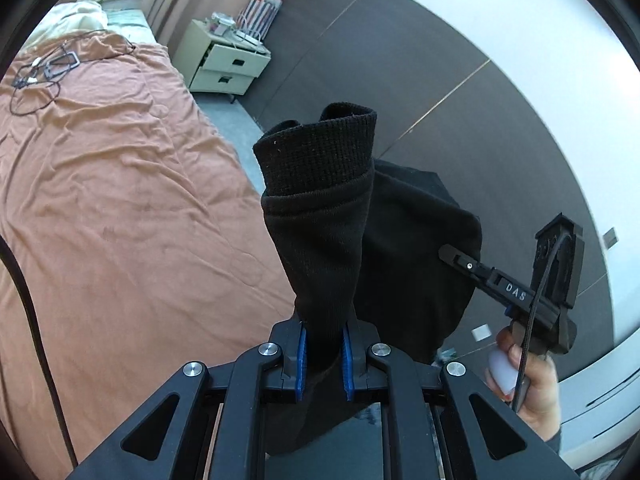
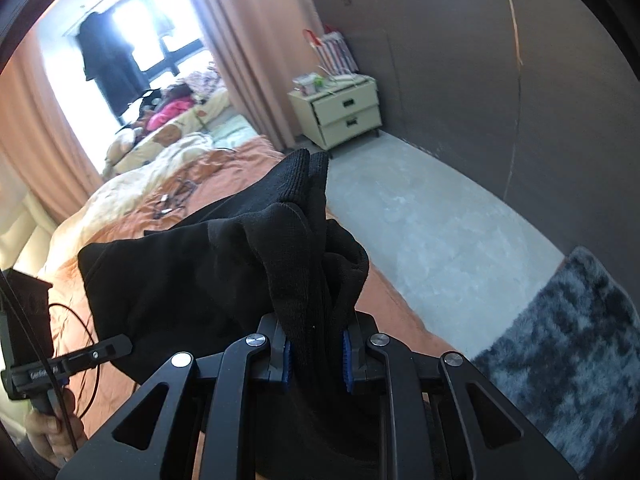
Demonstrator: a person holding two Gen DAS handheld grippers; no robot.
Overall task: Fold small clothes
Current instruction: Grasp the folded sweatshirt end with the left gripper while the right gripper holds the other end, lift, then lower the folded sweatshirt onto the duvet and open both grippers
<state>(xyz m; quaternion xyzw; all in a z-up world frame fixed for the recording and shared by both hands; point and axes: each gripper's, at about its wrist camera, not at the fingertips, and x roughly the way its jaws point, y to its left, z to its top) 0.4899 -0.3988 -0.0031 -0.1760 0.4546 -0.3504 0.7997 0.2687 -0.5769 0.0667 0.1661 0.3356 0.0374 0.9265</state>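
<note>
Clamping black cloth between its blue pads, the left claw (image 1: 324, 354) held a sleeve (image 1: 320, 216) whose ribbed cuff (image 1: 316, 152) stood up past the jaws. The right claw (image 2: 316, 354) was nearly closed on a bunched part of the same garment (image 2: 168, 280), which hung between the two, above the bed (image 1: 120, 200) and not laid flat. Two grips probably served to spread the piece before folding. Both claws pointed forward and down over the orange sheet; each hand (image 1: 528, 384) gripped its handle from below.
</note>
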